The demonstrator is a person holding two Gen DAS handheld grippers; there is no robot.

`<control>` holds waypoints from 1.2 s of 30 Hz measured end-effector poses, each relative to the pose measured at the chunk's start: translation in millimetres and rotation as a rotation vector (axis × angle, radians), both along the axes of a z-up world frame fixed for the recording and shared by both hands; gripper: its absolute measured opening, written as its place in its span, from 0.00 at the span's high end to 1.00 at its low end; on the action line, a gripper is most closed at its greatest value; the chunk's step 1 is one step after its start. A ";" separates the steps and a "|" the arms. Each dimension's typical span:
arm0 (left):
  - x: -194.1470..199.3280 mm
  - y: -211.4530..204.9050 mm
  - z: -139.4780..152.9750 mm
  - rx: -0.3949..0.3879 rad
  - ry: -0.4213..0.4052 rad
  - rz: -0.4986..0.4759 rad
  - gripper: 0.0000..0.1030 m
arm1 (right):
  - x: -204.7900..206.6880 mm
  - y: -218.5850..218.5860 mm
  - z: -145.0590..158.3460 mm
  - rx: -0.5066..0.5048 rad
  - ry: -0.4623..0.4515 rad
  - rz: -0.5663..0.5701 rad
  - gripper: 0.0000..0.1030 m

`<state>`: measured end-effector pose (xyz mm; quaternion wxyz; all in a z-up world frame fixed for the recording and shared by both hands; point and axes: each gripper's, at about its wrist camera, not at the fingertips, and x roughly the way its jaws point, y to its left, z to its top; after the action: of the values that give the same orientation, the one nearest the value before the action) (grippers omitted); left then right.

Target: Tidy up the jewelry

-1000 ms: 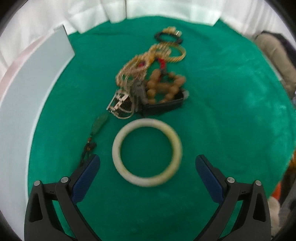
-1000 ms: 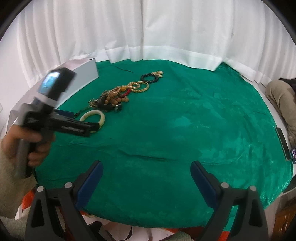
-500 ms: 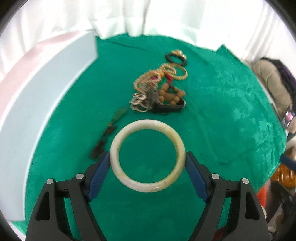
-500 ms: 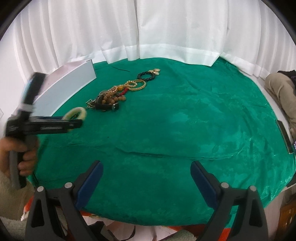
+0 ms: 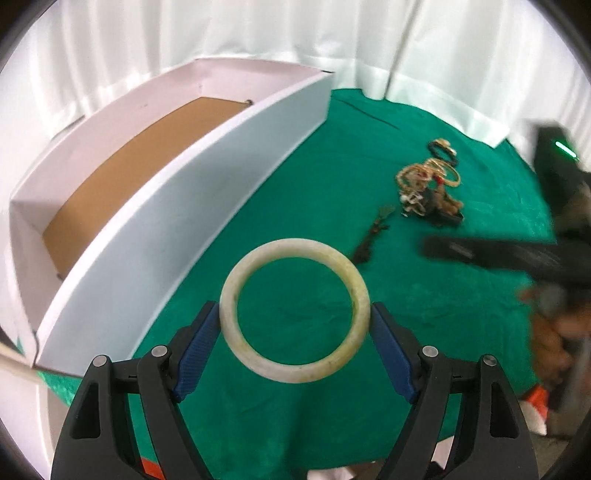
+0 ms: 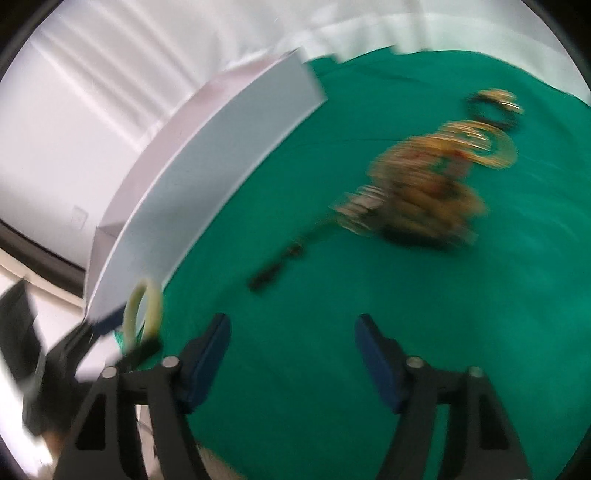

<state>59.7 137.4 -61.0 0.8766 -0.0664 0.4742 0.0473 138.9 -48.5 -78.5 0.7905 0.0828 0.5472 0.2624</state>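
Note:
My left gripper [image 5: 294,325] is shut on a pale jade bangle [image 5: 236,288] and holds it in the air above the green cloth, beside the white box [image 5: 207,155]. The bangle [image 6: 142,310] also shows at the lower left of the blurred right wrist view. A heap of gold chains, wooden beads and a black bracelet [image 5: 430,188] lies on the cloth to the right; it also shows in the right wrist view [image 6: 424,195]. A dark pendant cord [image 5: 373,236] lies near it. My right gripper [image 6: 291,343] is open and empty above the cloth, and shows blurred in the left wrist view [image 5: 480,254].
The white box has a brown cardboard floor [image 5: 140,162] and stands along the left edge of the green cloth [image 5: 332,206]. White curtains [image 5: 258,33] hang behind. The right wrist view is motion-blurred.
My left gripper has lifted the bangle off the cloth and swung left toward the white box. My right gripper has moved fast toward the jewelry heap and narrowed its opening.

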 end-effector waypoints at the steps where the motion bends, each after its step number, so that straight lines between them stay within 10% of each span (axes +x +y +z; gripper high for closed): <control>1: -1.9 2.7 0.8 -0.001 -0.004 0.007 0.21 | 10.7 17.7 -3.8 -0.035 -0.012 0.006 0.32; 5: -8.1 9.5 6.9 -0.011 -0.021 0.020 0.21 | 34.8 74.2 -27.2 -0.247 -0.076 0.006 0.32; 8: -11.6 16.8 19.1 -0.014 -0.034 0.022 0.21 | 29.4 89.8 -28.3 -0.341 -0.149 0.031 0.92; 17: -7.2 73.8 77.8 -0.054 -0.102 0.056 0.21 | 25.0 72.9 63.3 -0.085 -0.113 0.080 0.94; 25: 19.4 152.9 69.2 0.018 -0.049 0.276 0.21 | 38.3 170.6 149.5 0.016 -0.250 0.279 0.94; 36: 31.4 196.1 25.1 -0.017 0.052 0.408 0.16 | 85.0 258.4 63.0 -0.087 -0.158 0.367 0.87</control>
<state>91.1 333.5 -35.9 0.8359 -0.1673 0.4736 0.2213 223.9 210.0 -15.5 0.7728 -0.0737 0.5000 0.3838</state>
